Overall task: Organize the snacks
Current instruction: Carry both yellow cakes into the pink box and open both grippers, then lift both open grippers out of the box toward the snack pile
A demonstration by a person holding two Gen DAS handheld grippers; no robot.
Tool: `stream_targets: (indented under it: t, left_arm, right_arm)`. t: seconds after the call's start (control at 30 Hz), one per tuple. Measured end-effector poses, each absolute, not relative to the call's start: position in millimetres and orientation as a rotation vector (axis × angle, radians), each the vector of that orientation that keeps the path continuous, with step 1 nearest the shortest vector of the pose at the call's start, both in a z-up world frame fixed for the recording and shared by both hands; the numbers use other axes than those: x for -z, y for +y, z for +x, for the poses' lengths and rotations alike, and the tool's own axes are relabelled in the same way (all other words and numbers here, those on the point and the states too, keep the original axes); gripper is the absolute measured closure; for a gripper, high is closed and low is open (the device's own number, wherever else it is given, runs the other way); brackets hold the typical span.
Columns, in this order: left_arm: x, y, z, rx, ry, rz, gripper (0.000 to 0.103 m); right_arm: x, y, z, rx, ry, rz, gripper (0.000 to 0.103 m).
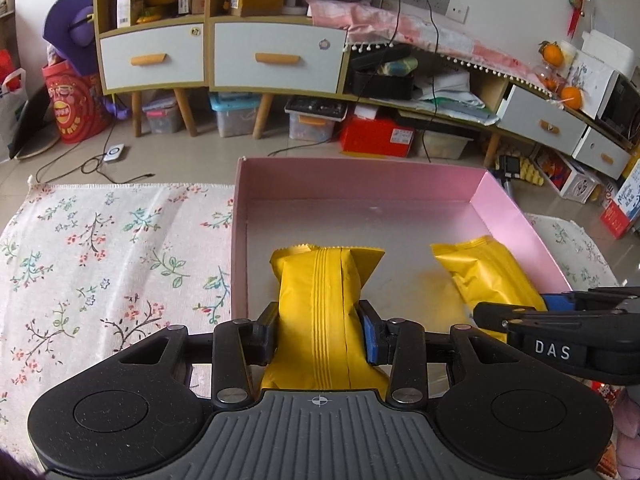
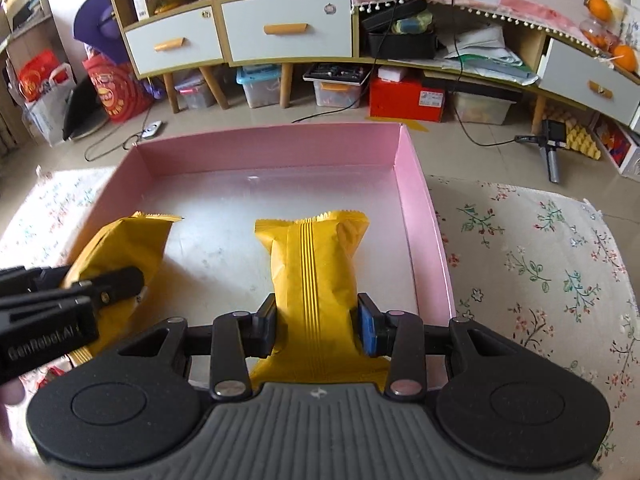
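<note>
A yellow snack packet (image 1: 320, 300) stands lengthwise between the pads of my left gripper (image 1: 319, 332), which is shut on its middle, over the near left part of the pink box (image 1: 360, 176). To its right, a second yellow packet (image 1: 488, 272) is pinched by my right gripper (image 1: 516, 306). In the right wrist view, the right gripper (image 2: 316, 324) is shut on its yellow packet (image 2: 314, 272) near the right wall of the pink box (image 2: 416, 208). The left gripper (image 2: 108, 284) grips the other packet (image 2: 120, 240) by the box's left side. The box floor beyond both packets is bare.
The box sits on a floral cloth (image 1: 100, 260) that spreads to both sides (image 2: 540, 280). Beyond the far edge is tiled floor with cables, storage bins and a red box (image 1: 376, 136) under a low cabinet with white drawers (image 1: 276, 60).
</note>
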State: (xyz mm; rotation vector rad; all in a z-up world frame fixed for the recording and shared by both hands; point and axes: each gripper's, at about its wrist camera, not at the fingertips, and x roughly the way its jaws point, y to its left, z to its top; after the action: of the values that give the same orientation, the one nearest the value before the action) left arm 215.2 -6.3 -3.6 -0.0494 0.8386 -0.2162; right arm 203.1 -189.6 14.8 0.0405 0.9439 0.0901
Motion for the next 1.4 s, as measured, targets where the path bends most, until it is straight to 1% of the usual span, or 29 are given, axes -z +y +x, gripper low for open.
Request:
stream_targets:
  t: [0.3, 0.57, 0.67, 0.8, 0.83, 0.97, 1.1, 1.17, 1.3, 1.4]
  left_arm:
    - [5, -11, 217, 0.186, 0.866, 0.038, 0.065]
    - [2, -9, 215, 0.176, 0.884, 0.025, 0.063]
    - [-1, -7, 211, 0.197, 0.889, 0.009, 0.057]
    - [-12, -7, 203, 0.200, 0.876, 0.018, 0.040]
    - [-14, -7, 201, 0.203, 0.875, 0.021, 0.037]
    - [-27, -10, 188, 0.213, 0.870, 0.030, 0.032]
    - [-40, -10, 173, 0.217, 0.859, 0.026, 0.022]
    - [-45, -10, 165, 0.220, 0.855, 0.024, 0.021]
    - [-54, -8, 150, 0.220, 0.855, 0.015, 0.016]
    - [-56, -8, 138, 0.235, 0.859, 0.015, 0.015]
  right_arm:
    - [-14, -180, 193, -0.068, 0.979, 0.018, 0.066]
    - [-14, -177, 191, -0.040, 0.996, 0.028, 0.065]
    - [-19, -178, 188, -0.030, 0.975, 0.045, 0.058]
    - [-31, -181, 181, -0.031, 0.934, 0.074, 0.036]
    - [-34, -181, 179, -0.029, 0.927, 0.070, 0.035]
    - [-48, -180, 170, -0.020, 0.904, 0.047, 0.029]
    - [-60, -186, 157, -0.001, 0.886, 0.070, 0.022]
    - [-64, -190, 151, 0.004, 0.883, 0.082, 0.020]
    - [-72, -194, 139, 0.007, 0.879, 0.077, 0.018]
    - [-76, -195, 128, 0.008, 0.872, 0.066, 0.015]
